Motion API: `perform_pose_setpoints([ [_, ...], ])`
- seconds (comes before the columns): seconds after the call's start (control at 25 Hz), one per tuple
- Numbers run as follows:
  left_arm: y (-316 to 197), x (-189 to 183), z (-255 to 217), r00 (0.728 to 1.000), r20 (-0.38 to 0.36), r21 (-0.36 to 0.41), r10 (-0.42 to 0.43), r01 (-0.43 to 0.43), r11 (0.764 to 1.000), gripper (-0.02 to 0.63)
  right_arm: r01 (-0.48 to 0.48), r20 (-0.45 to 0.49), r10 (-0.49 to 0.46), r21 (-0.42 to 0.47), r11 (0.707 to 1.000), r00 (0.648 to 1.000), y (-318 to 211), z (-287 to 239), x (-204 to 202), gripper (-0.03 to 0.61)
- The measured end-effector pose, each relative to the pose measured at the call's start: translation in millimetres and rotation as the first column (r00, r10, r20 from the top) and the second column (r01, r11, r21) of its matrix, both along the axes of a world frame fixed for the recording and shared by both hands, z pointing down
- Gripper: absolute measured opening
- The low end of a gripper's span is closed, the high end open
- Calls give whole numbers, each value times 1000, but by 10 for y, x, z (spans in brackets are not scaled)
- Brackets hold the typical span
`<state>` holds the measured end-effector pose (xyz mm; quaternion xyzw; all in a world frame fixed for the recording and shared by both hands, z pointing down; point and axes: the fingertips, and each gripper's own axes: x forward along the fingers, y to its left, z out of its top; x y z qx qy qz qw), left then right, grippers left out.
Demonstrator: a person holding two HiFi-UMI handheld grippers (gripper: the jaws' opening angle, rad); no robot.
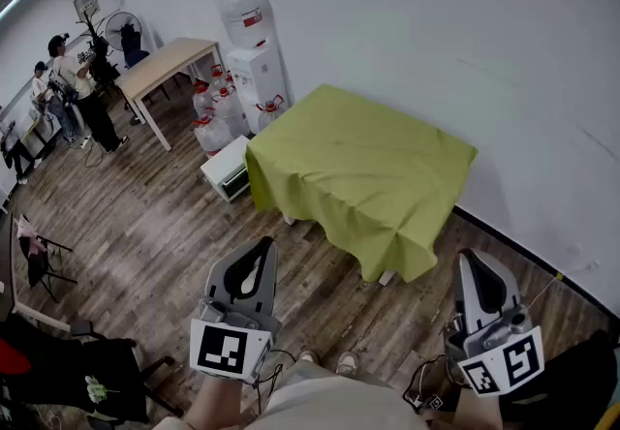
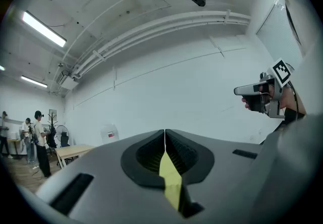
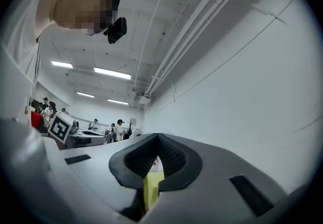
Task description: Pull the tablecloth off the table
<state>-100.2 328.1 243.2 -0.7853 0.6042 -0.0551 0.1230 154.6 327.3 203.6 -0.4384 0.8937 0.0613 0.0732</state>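
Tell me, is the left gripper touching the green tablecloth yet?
Apart. The head view shows the left gripper held short of the tablecloth, with a strip of wooden floor visible between them.

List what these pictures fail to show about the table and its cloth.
Head view: the tablecloth covers the whole tabletop.
Left gripper view: the left gripper blocks all but a sliver of cloth.
Right gripper view: the right gripper does likewise.
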Motion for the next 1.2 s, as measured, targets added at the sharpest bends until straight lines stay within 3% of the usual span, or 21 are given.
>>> perform_pose_setpoints([
  [0.12,-59,56,-18,1000,7,-7,7,-7,1000,23,-14,-33,14,0,1000,999,-78,-16,116,29],
  [0.32,-83,180,-119,999,-41,-8,25,-25,1000,23,6,-28,-5,26,1000,1000,-37,-61,157,29],
  [0.56,-142,234,-17,999,-9,-27,33,-33,999,23,10,-68,-9,25,1000,998,-127,14,151,29],
  [0.68,-173,106,-9,1000,-22,6,-20,20,1000,26,-20,-39,21,17,1000,999,-195,1,247,37],
  [0.76,-188,24,-43,998,-41,25,-44,45,999,37,-50,-30,51,15,999,998,-230,-11,325,240],
  [0.8,-207,25,-64,998,-51,22,-33,35,999,60,-68,-33,69,16,998,997,-244,-24,372,272],
  [0.88,-270,42,-88,998,-62,8,-4,5,1000,183,-100,-37,101,25,995,994,-261,-64,466,302],
  [0.92,-303,38,-85,998,-62,4,1,-1,1000,202,-109,-37,110,27,994,993,-271,-70,503,307],
  [1.2,-545,-9,14,998,-57,-19,-6,5,1000,218,-151,-26,150,-22,988,988,-460,106,643,314],
])
